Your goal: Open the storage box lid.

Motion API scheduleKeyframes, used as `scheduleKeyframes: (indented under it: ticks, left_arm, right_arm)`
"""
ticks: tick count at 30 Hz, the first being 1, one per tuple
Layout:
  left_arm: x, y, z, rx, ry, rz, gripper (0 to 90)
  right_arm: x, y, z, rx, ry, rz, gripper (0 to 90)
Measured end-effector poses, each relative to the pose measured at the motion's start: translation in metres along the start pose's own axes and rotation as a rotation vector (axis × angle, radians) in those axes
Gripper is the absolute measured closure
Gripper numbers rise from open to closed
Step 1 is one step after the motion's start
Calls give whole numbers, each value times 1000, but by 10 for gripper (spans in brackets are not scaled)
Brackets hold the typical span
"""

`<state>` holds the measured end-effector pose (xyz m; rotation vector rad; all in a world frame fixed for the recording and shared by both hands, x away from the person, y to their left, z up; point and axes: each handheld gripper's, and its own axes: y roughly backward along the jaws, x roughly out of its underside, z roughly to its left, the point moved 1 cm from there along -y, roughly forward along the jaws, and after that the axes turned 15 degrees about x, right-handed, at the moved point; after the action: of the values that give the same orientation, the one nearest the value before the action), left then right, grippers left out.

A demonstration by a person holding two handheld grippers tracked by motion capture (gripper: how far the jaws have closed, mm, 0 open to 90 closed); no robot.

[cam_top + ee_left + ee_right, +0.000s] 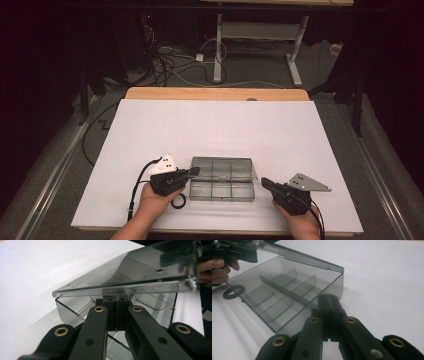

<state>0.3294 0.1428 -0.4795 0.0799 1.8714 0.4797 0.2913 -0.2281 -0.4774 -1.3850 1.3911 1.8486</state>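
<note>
In the high view, a clear smoke-grey plastic compartment box (221,186) sits near the front edge of the white table surface (215,125), between the two hand-held tools. Its hinged transparent lid (222,168) is raised partway, and inner dividers split the tray into six cells. The left gripper (192,173) comes in from the left, its tips at the left end of the lid; the left hand (155,200) holds its black body, which carries a white three-cornered plate. The right gripper (263,182) lies just beside the right end of the box, apart from it, held by the right hand (295,220). In the left gripper view, the left gripper (116,301) has its jaws drawn together, tips tucked directly under the near edge of the raised lid (130,277); whether they pinch the lid or merely support it cannot be told. The open tray (72,310) lies below and beyond the tips. In the right gripper view, the right gripper (328,300) has its jaws closed on nothing, tips just short of the near end wall of the box (287,300), not touching it. The lid (302,256) slopes upward toward the left gripper (237,252) at the top left corner. A black ring (233,291) of cable lies beside the far end of the box. No brand, label or legible writing appears on the box or on either tool.
</note>
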Motion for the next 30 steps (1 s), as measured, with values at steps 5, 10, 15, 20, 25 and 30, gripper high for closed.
scheduleKeyframes:
  ticks: [5,10,15,20,25,30]
  left_arm:
    - [-2,-2,3,-5,-6,15,878]
    - [-4,-5,8,-13,0,15,878]
    - [-6,-7,13,-14,12,2,878]
    - [-8,-10,16,-11,15,-17,878]
    - [-11,-12,16,-5,12,-20,878]
    - [-11,-13,17,-2,10,-29,878]
  right_arm:
    - [-3,-6,-6,14,-6,-3,900]
    - [-6,-13,-11,23,-10,-4,900]
    - [-11,-20,-15,27,-8,-9,900]
    - [-16,-30,-18,32,-7,-12,900]
    - [-19,-40,-20,41,-6,0,900]
    - [-25,-48,-23,59,0,-5,900]
